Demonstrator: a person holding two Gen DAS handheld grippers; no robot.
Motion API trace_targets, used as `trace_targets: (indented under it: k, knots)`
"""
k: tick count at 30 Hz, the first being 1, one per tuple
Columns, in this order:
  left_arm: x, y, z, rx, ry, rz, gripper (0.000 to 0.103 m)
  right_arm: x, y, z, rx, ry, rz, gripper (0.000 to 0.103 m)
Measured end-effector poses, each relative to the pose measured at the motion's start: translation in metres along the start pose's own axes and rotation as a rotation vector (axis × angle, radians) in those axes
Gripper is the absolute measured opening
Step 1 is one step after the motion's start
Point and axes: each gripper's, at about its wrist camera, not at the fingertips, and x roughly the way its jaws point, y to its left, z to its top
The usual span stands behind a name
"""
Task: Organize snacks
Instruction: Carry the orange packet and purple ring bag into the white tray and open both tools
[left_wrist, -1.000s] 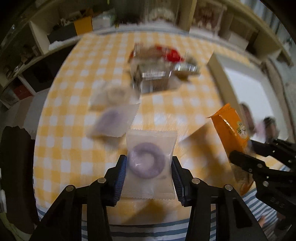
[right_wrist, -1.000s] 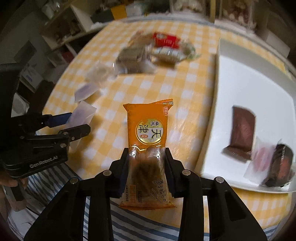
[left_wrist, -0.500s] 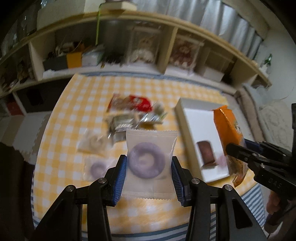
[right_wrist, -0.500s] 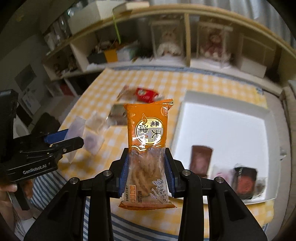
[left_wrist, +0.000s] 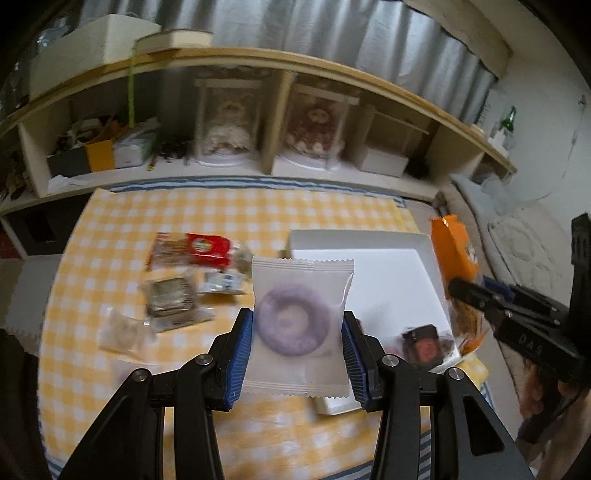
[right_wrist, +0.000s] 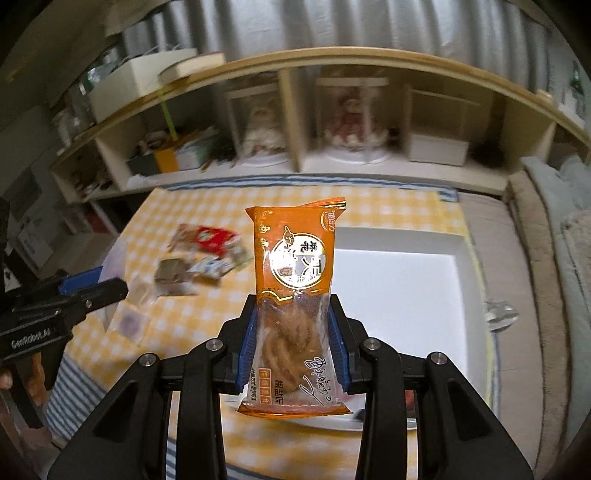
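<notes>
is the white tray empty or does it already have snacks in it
Not empty. The white tray already holds at least one dark wrapped snack near its front corner, in the left wrist view; most of its floor is bare.

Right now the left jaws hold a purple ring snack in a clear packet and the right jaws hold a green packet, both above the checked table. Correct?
Not quite. The right gripper holds an orange packet, not green, as the right wrist view shows. The left gripper does hold the purple ring snack above the checked table.

counter (left_wrist: 258, 218): yellow-checked cloth | on it: white tray (left_wrist: 388, 273), red packet (left_wrist: 205, 245), loose clear-wrapped snacks (left_wrist: 173, 299)
</notes>
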Motion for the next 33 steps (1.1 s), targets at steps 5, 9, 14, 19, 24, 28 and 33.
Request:
trace_targets:
  k: [5, 9, 14, 19, 24, 28, 33]
  knots:
    - [0.041, -0.029, 0.005, 0.028, 0.076, 0.008, 0.046, -0.002, -0.038, 0.004, 0.037, -0.008, -0.053, 0.036]
    - [0.079, -0.052, 0.004, 0.03, 0.15, 0.007, 0.046, 0.004, -0.069, 0.003, 0.08, 0.007, -0.086, 0.036]
    - [0.125, -0.072, 0.002, 0.018, 0.217, -0.008, 0.046, 0.017, -0.104, -0.003, 0.121, 0.046, -0.119, 0.036]
    - [0.157, -0.075, 0.0, -0.014, 0.259, -0.014, 0.046, 0.032, -0.13, -0.009, 0.143, 0.079, -0.134, 0.036]
    - [0.173, -0.069, -0.001, -0.058, 0.263, -0.018, 0.046, 0.051, -0.149, -0.015, 0.159, 0.13, -0.143, 0.036]
    - [0.178, -0.064, -0.002, -0.086, 0.26, -0.046, 0.046, 0.072, -0.159, -0.02, 0.16, 0.176, -0.157, 0.036]
    - [0.181, -0.065, -0.001, -0.07, 0.252, -0.048, 0.047, 0.091, -0.167, -0.018, 0.176, 0.192, -0.165, 0.036]
